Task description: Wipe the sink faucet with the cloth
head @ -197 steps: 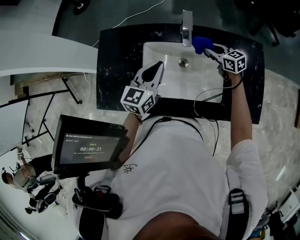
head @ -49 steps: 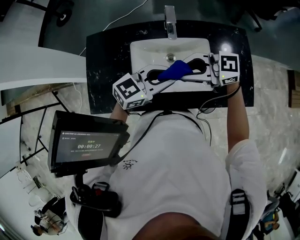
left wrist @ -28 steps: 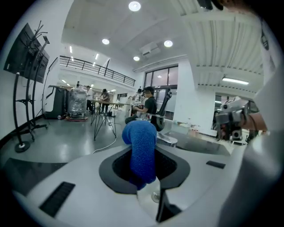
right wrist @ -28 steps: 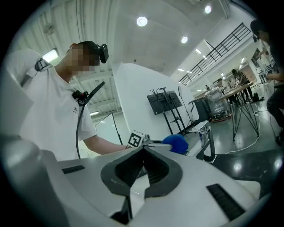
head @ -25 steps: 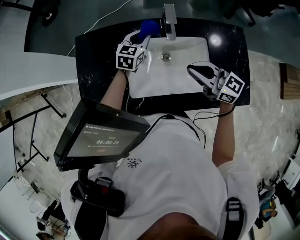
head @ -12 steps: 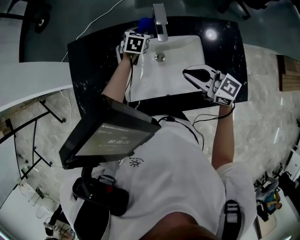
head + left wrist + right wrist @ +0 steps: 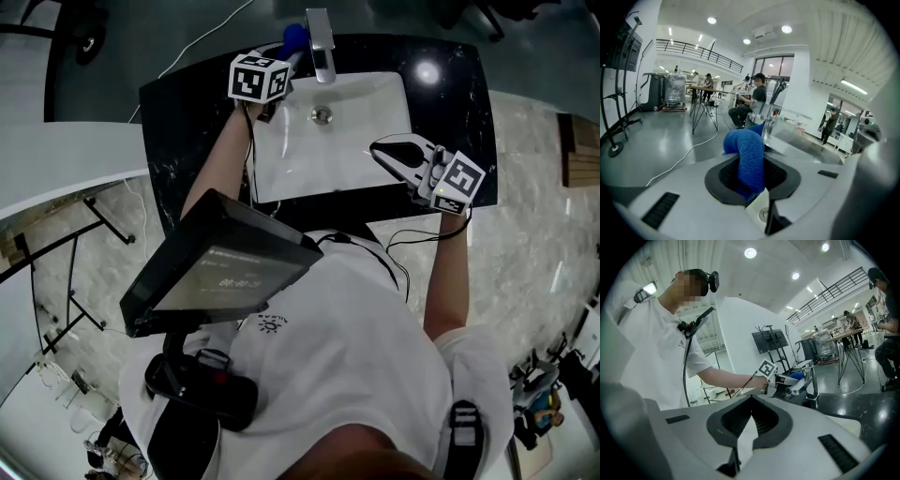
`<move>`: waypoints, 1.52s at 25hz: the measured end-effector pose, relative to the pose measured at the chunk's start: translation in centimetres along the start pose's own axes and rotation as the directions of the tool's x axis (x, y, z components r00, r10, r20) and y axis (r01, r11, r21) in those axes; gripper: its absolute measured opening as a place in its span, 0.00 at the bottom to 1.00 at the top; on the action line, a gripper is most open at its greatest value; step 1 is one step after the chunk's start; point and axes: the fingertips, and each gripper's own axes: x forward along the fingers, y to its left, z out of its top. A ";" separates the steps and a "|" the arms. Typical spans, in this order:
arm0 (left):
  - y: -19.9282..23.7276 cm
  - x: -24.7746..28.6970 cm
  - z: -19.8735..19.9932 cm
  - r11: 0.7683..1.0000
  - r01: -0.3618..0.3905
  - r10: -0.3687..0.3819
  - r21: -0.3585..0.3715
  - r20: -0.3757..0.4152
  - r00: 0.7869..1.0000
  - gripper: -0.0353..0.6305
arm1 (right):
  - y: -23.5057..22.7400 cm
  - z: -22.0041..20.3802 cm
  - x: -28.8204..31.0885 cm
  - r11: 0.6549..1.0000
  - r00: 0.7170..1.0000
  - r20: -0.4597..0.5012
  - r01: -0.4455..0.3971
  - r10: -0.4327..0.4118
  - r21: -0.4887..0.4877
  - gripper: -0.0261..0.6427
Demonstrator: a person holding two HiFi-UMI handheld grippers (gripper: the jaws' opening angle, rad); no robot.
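The chrome faucet (image 7: 321,42) stands at the back of the white sink (image 7: 375,103). My left gripper (image 7: 286,56) is shut on the blue cloth (image 7: 294,36) and holds it against the faucet's left side. In the left gripper view the cloth (image 7: 751,159) bulges out between the jaws, with the faucet (image 7: 769,125) just beyond it. My right gripper (image 7: 378,148) hangs shut and empty over the sink's right front edge. From the right gripper view the faucet (image 7: 813,380) and the cloth (image 7: 798,376) show across the basin.
The sink is set in a black stone counter (image 7: 178,122). A drain (image 7: 322,115) lies at the back of the basin. A tablet (image 7: 220,272) is mounted at the person's chest on the left. A white cable (image 7: 202,42) runs over the grey floor behind the counter.
Two seconds ago both grippers held the cloth over the basin. Since then the left gripper has carried it to the faucet's left side and reached further back; the right gripper has barely moved.
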 end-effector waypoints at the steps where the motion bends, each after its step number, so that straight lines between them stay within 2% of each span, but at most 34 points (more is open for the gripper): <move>1: -0.3 -0.6 1.0 1.000 0.013 -0.013 0.009 0.023 1.000 0.16 | 0.1 0.2 0.1 1.000 1.000 0.002 -0.006 0.006 -0.004 0.04; 7: -1.6 -2.7 5.5 0.995 0.048 -0.057 0.084 0.099 0.993 0.16 | -0.4 0.8 0.3 0.999 1.000 0.013 -0.025 0.025 -0.030 0.04; 12: -3.3 -5.0 8.8 0.988 0.054 -0.082 0.147 0.191 0.978 0.16 | -0.5 0.5 0.3 1.000 0.999 0.037 -0.025 0.026 -0.018 0.04; 14: -3.2 -6.2 9.4 0.989 0.041 -0.073 0.142 0.229 0.971 0.16 | -0.6 0.6 0.2 1.000 0.999 0.046 -0.013 0.014 -0.017 0.04; 16: -1.8 -7.1 8.5 0.995 0.016 -0.039 0.094 0.244 0.969 0.16 | -0.4 0.9 0.0 1.000 0.998 0.055 -0.003 0.004 -0.015 0.04; 19: 0.8 -6.5 4.5 0.999 -0.030 0.023 0.033 0.184 0.983 0.16 | -0.1 1.0 -0.1 1.000 0.998 0.056 0.007 -0.007 -0.012 0.04; 23: 2.2 -3.6 -0.3 0.998 -0.053 0.051 0.020 0.070 0.996 0.16 | -0.1 0.7 -0.4 1.000 0.999 0.043 0.027 -0.027 0.000 0.04; 28: 2.4 -0.5 -2.2 0.998 -0.065 0.065 0.014 -0.007 0.998 0.16 | 0.1 0.6 -1.1 0.998 0.998 0.032 0.058 -0.058 0.013 0.04; 32: 1.9 1.6 -2.8 0.999 -0.042 0.043 0.022 -0.074 0.996 0.16 | 0.0 0.5 -1.7 0.997 0.996 0.033 0.080 -0.081 0.022 0.04; 35: 1.4 1.7 -2.6 1.000 -0.017 0.018 0.009 -0.077 0.997 0.16 | 0.1 0.6 -1.9 0.996 0.996 0.037 0.081 -0.082 0.022 0.04; 38: 0.8 0.9 -0.7 1.000 0.019 -0.019 -0.004 -0.008 1.000 0.16 | 0.0 0.5 -1.8 0.997 0.997 0.039 0.072 -0.073 0.022 0.04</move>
